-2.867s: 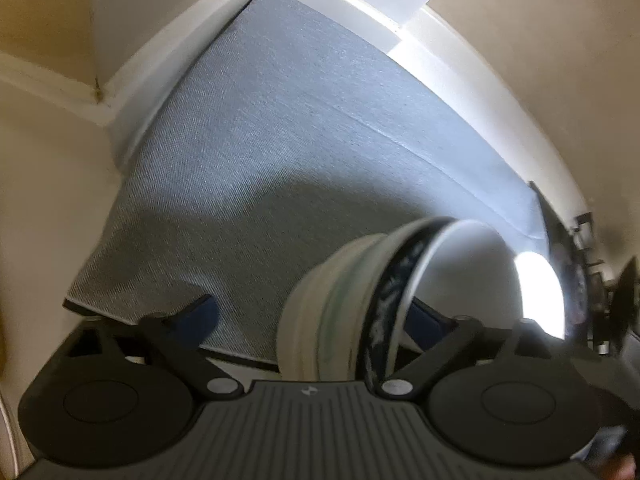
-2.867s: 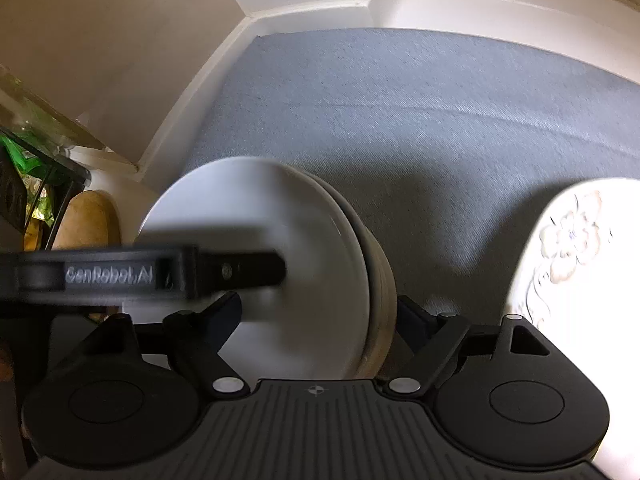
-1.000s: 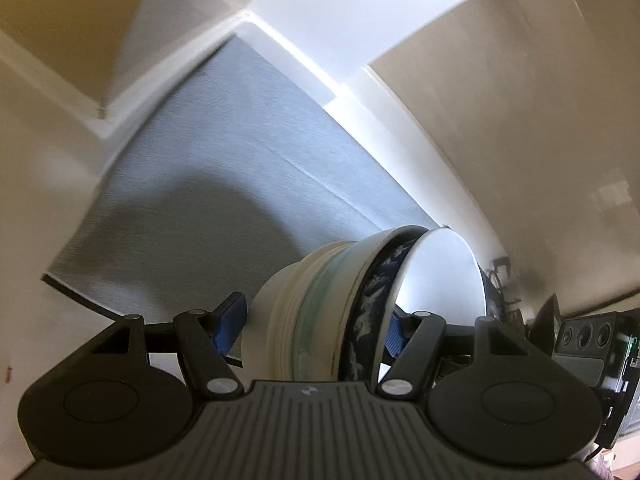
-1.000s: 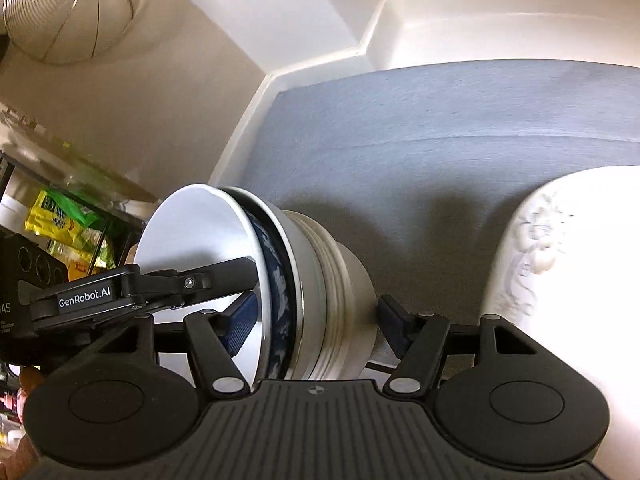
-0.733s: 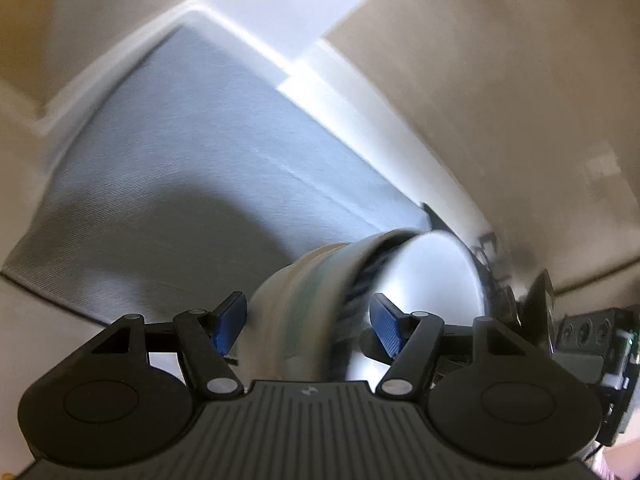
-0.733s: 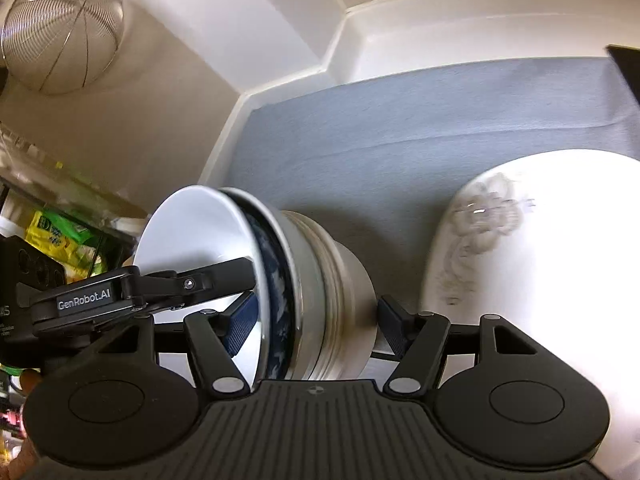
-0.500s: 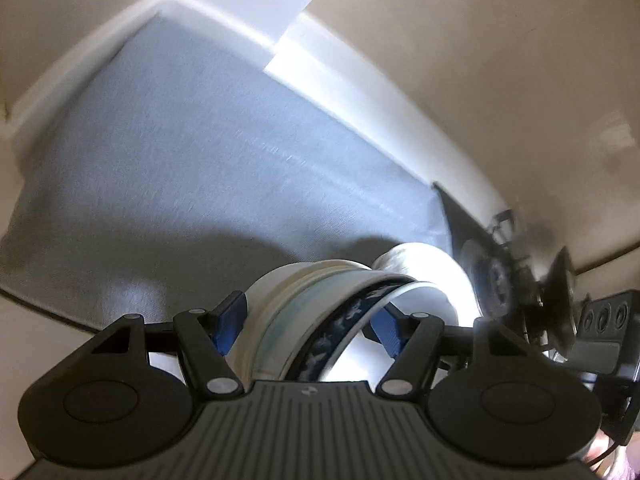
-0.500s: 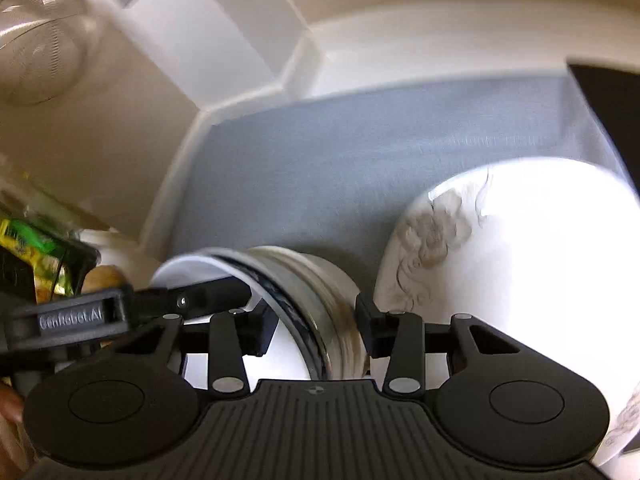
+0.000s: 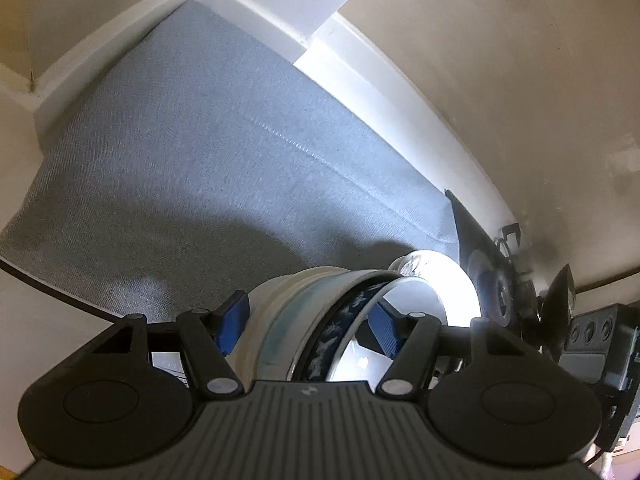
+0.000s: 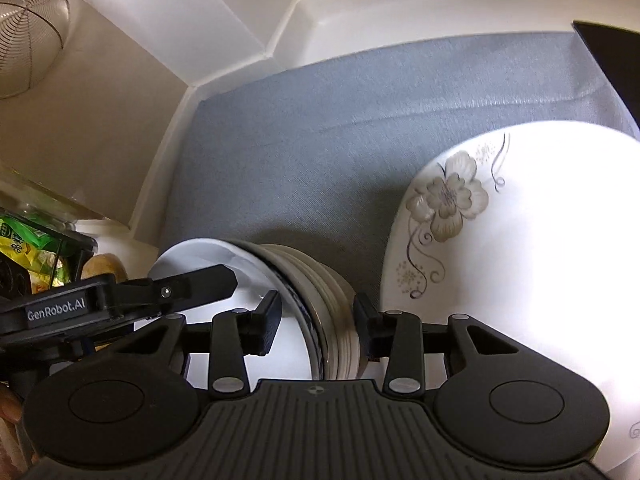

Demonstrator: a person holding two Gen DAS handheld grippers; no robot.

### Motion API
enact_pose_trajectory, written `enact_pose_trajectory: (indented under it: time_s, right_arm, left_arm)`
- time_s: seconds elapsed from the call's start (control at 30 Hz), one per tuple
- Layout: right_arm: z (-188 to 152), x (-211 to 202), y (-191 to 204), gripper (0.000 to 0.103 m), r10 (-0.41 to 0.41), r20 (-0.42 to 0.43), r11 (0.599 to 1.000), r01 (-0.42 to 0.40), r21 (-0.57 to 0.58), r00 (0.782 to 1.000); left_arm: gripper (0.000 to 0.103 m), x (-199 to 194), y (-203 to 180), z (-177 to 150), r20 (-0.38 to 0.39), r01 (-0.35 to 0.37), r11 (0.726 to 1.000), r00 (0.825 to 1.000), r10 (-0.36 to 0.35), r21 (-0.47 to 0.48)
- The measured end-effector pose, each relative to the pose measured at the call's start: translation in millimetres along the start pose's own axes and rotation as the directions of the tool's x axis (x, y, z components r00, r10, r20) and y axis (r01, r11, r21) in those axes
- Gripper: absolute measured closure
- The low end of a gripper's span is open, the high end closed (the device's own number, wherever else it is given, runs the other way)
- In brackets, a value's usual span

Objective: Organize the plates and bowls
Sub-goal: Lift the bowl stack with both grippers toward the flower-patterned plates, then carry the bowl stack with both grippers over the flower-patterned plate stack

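Item 1, left gripper (image 9: 308,322): I have its blue pads either side of a nested stack of bowls (image 9: 304,320), one pad on the outer base side, the other inside the mouth of the top bowl. Whether the pads press the stack or merely flank it, I cannot tell. I judge the straddle is there to keep the bowls from sliding apart while they lie on their side.

Item 2, right gripper (image 10: 316,316): fingers part-way closed round the same stack of bowls, seen from the opposite side, one pad inside the white top bowl and one at the stack's base. Contact looks close, but a firm pinch is not certain. The left gripper's finger reaches into the top bowl beside it, so I read this as a two-handed carry.

Item 3, stack of bowls: white, one with a dark blue patterned rim, tilted on edge, low over the grey mat (image 10: 320,140).

Item 4, flowered plate (image 10: 520,260): white, just beside the stack, on the mat; likely the sorted neighbour.

Item 5, wire strainer (image 10: 28,44): on the wall, well apart.
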State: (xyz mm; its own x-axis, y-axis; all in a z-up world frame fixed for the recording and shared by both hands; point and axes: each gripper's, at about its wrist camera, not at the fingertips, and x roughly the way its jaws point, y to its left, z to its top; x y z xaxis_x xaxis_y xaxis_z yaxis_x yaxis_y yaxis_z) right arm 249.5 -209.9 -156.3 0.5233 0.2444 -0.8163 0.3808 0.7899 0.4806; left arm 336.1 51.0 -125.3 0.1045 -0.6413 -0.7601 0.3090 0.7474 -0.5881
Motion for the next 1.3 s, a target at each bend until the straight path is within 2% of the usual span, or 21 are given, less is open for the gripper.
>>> enact_pose_trajectory:
  time_s: [0.2,0.7,1.0,1.3]
  right_arm:
    - [6.6,-13.6,8.3,0.061,-0.011,0.03,1.0,0.011,-0.021,1.0]
    - [0.8,-43.1,-4.9,0.061,-0.049,0.101,0.998,0.045,0.046,0.994]
    - [-2.6,-60.0,-26.3,0.061,-0.094,0.144,0.991,0.078,0.108,0.985]
    - [-9.8,-80.3,-74.7,0.061,-0.187,0.158,0.964,0.15,0.22,0.969]
  left_arm:
    - [0.034,-7.5,-9.8,6.4,0.011,0.015,1.0,1.0,-0.016,0.011]
    - [0.034,-12.8,-46.4,9.8,0.035,0.084,0.991,0.996,-0.088,0.107]
    - [0.034,6.9,-73.4,9.6,-0.001,0.117,0.981,0.993,-0.118,0.153]
    - [0.034,59.1,-117.8,3.6,-0.117,0.179,0.955,0.981,-0.155,0.235]
